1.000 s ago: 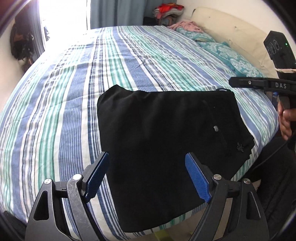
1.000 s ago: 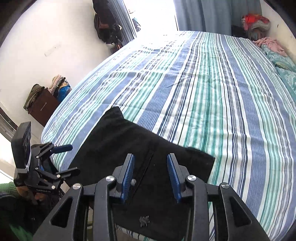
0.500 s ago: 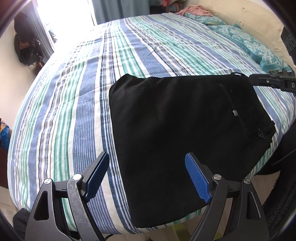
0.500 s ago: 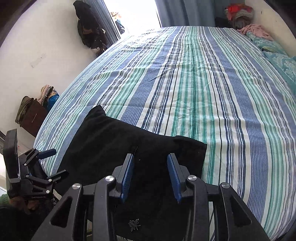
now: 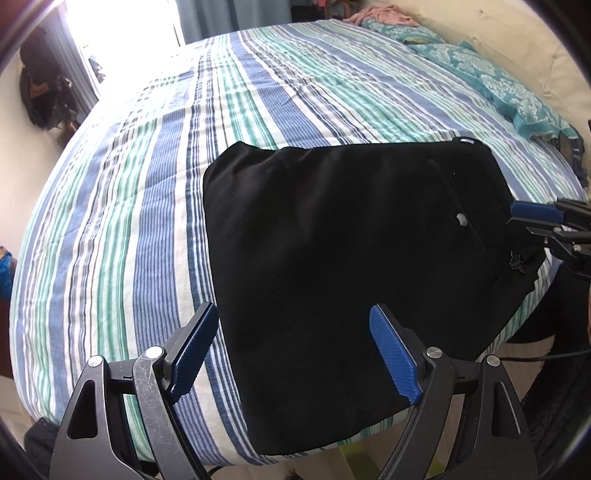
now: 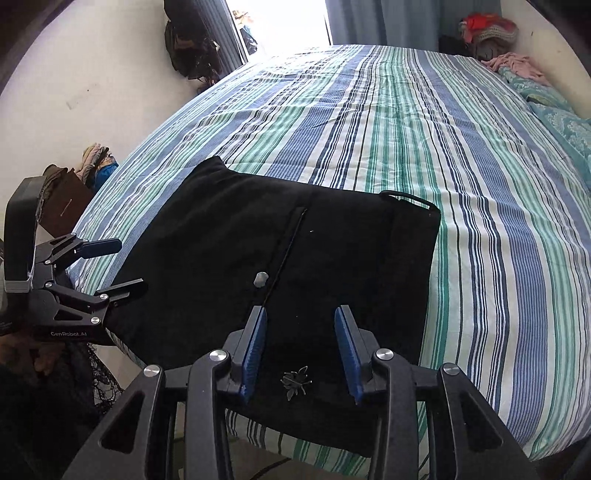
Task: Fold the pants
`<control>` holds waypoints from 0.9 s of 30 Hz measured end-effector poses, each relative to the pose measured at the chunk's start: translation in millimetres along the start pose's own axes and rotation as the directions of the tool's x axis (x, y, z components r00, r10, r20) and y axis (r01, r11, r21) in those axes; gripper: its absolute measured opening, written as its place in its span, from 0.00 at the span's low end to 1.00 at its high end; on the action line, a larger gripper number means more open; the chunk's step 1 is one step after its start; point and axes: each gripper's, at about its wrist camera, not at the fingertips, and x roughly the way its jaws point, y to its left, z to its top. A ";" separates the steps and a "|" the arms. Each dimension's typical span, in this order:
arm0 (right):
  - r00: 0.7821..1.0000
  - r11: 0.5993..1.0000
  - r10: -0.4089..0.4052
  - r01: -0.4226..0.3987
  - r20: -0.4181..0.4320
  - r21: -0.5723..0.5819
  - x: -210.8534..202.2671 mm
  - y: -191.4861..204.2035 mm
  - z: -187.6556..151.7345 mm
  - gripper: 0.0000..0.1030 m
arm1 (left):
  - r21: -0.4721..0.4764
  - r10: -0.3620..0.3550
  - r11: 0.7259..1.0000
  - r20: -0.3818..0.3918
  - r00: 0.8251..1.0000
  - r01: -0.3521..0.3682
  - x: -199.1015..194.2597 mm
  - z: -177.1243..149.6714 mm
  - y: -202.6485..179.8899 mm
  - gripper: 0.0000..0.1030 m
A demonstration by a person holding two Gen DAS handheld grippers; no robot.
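On left gripper (image 6: 114,266) body: "GenRobot.AI" lettering.

Striped bed (image 6: 406,129), bright window (image 6: 280,22), blue curtains (image 6: 388,20), white wall (image 6: 92,66)

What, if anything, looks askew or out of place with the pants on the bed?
Slightly askew: the folded black pants lie at an angle to the striped bedspread, and their near edge overhangs the edge of the bed. No damage or spill shows.

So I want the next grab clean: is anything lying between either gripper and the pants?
Nothing visible. The left gripper and right gripper both hang open just above the black pants, which lie bare on the striped bed.
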 end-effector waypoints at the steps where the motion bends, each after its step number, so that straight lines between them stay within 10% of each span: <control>1: 1.000 1.000 0.002 -0.002 0.018 0.009 -5.8 -1.1 -1.6 0.38 | -0.027 -0.019 0.999 0.005 1.000 0.019 0.2 3.3 3.8 0.83; 10: 0.997 0.996 0.049 -0.045 -0.059 0.070 -17.3 -21.7 -20.4 0.49 | -0.111 -0.075 0.991 -0.025 0.997 0.072 14.6 9.1 21.7 0.85; 16: 0.993 0.965 0.118 -0.109 -0.024 0.240 -30.1 -81.8 -11.9 0.77 | -0.289 -0.205 0.936 0.011 0.979 0.199 14.9 5.3 82.3 0.92; 20: 0.949 0.886 0.300 -0.238 -0.100 0.398 18.4 -118.2 -8.5 0.77 | -0.396 -0.403 0.852 -0.079 0.912 0.343 54.5 -5.8 101.1 0.92; 25: 0.887 0.828 0.439 -0.336 -0.146 0.448 60.0 -123.8 -13.8 0.77 | -0.332 -0.426 0.865 -0.090 0.900 0.376 63.7 -9.2 82.2 0.93; 27: 0.863 0.801 0.488 -0.383 -0.130 0.459 65.2 -121.1 -14.5 0.66 | -0.340 -0.488 0.833 -0.081 0.869 0.437 67.7 -6.0 74.2 0.80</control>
